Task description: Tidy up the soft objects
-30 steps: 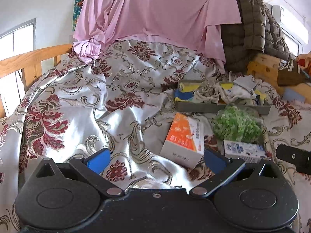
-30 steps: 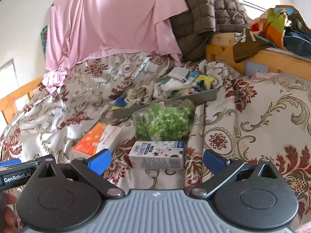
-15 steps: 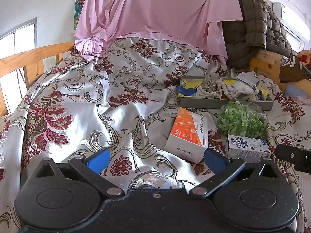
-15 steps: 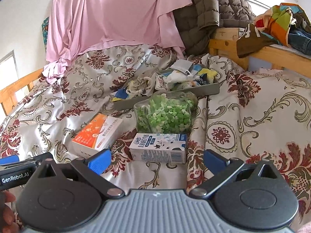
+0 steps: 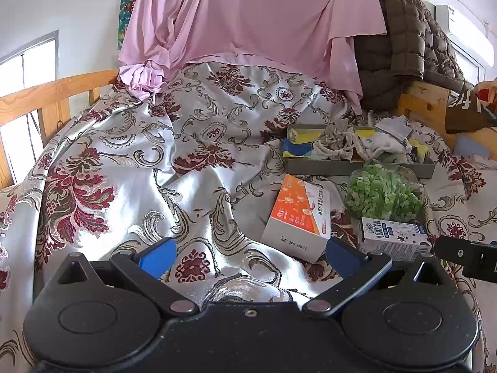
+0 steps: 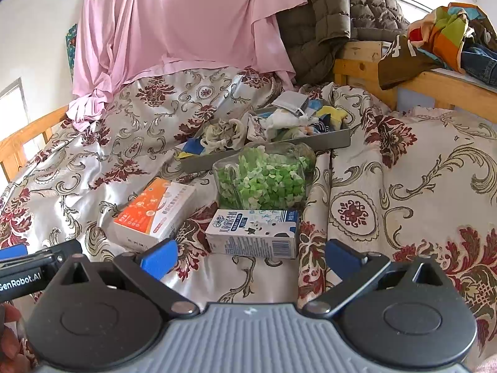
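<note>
A grey tray (image 5: 313, 166) (image 6: 329, 140) lies on the bed, holding several soft things: a beige knotted cloth (image 5: 337, 143) (image 6: 222, 133), white socks (image 5: 385, 143) (image 6: 284, 119) and yellow and blue pieces. In front of it lie a clear jar of green bits (image 5: 383, 192) (image 6: 264, 180), an orange and white box (image 5: 296, 214) (image 6: 155, 211) and a small milk carton (image 5: 393, 237) (image 6: 253, 233). My left gripper (image 5: 248, 253) is open and empty, low over the bedspread, short of the box. My right gripper (image 6: 250, 256) is open and empty, just short of the carton.
A floral satin bedspread (image 5: 124, 168) covers the bed in folds. A pink sheet (image 5: 248, 15) and a brown quilted jacket (image 6: 335, 9) hang at the back. Wooden rails stand at left (image 5: 46, 96) and right (image 6: 450, 84), the right one piled with clothes.
Both grippers have drawn back and risen a little, so the tray and boxes sit farther off and lower in view. Both stay open and empty.
</note>
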Tool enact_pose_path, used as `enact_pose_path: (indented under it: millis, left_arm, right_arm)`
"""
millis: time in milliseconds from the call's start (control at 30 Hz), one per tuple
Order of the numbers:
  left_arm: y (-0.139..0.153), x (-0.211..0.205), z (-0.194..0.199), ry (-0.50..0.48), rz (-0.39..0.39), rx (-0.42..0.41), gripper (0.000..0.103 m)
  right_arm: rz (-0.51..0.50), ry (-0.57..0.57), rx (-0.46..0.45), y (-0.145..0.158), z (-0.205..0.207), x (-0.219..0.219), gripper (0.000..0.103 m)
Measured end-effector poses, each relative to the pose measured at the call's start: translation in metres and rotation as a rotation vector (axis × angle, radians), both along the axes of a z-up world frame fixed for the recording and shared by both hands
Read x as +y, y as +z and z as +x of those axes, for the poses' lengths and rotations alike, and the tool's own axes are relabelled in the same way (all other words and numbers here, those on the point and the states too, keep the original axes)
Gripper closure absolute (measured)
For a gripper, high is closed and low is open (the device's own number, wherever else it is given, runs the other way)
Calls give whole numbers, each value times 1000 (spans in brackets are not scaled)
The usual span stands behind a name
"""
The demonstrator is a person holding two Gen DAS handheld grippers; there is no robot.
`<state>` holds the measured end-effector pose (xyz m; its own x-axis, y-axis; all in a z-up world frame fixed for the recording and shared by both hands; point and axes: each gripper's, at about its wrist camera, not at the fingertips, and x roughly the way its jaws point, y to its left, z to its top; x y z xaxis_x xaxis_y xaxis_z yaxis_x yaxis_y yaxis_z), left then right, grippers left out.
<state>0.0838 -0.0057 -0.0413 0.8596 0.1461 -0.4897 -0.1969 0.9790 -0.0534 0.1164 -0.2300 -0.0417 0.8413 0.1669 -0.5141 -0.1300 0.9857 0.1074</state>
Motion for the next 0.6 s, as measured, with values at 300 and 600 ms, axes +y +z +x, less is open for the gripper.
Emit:
enact_pose_path:
  millis: [300,600]
  left_arm:
    - [0,-1,0,0,1,-1,1]
    - [0,-1,-1,1,2,-3,1]
  right_arm:
    - [-6,5,1,-2,1,-1,0]
    - [-6,5,1,-2,1,0,0]
